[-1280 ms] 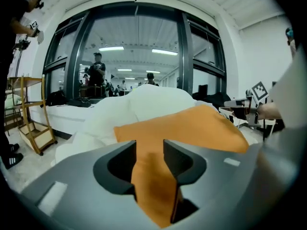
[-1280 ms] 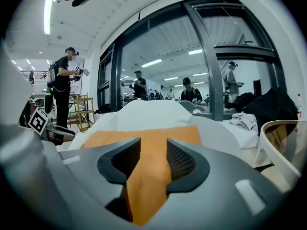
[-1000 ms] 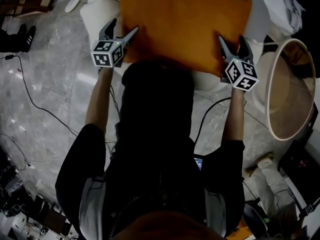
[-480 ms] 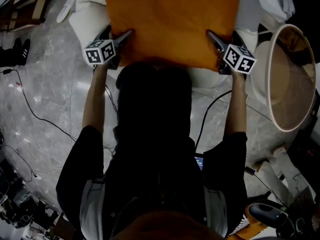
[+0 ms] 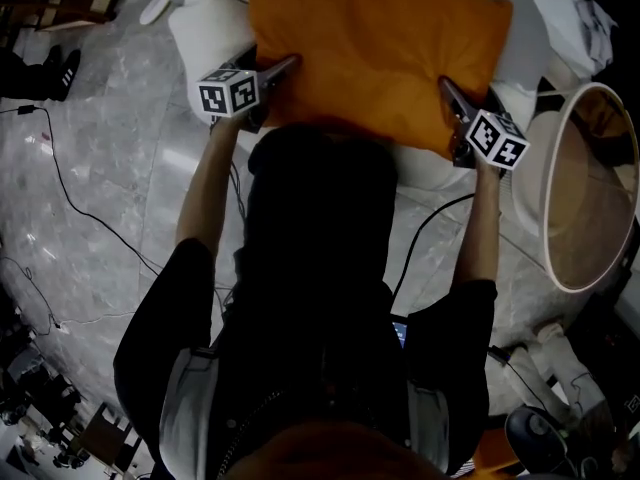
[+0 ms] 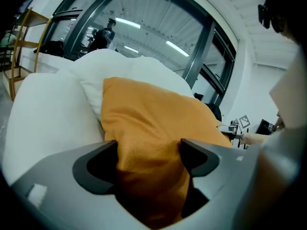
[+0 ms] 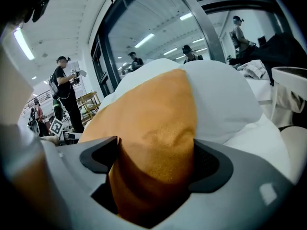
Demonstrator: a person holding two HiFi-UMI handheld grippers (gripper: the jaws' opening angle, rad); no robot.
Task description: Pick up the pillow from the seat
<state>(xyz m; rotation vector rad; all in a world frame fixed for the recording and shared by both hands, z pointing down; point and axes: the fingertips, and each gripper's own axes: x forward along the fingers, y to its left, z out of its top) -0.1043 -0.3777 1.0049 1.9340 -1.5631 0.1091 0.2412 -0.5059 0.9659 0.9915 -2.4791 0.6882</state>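
An orange pillow (image 5: pixel 380 43) lies on the white seat cushion (image 5: pixel 205 18) in front of the person. My left gripper (image 5: pixel 275 73) is at the pillow's near left corner and my right gripper (image 5: pixel 452 103) at its near right corner. Both pairs of jaws are closing with pillow fabric bunched between them. In the left gripper view the orange pillow (image 6: pixel 153 119) fills the gap of the left gripper (image 6: pixel 148 153) and touches both pads. In the right gripper view the pillow (image 7: pixel 148 119) is squeezed the same way in the right gripper (image 7: pixel 154 159).
A round white-rimmed basket (image 5: pixel 545 183) stands close to the right of my right gripper. Thin cables (image 5: pixel 60 193) run over the marble floor at left. A white cloth (image 5: pixel 570 8) lies at the seat's far right. People (image 7: pixel 64 87) stand in the background.
Both grippers have stayed at the pillow's near corners and slid a little further onto them. The pillow and grippers shifted left, then back right in the head view.
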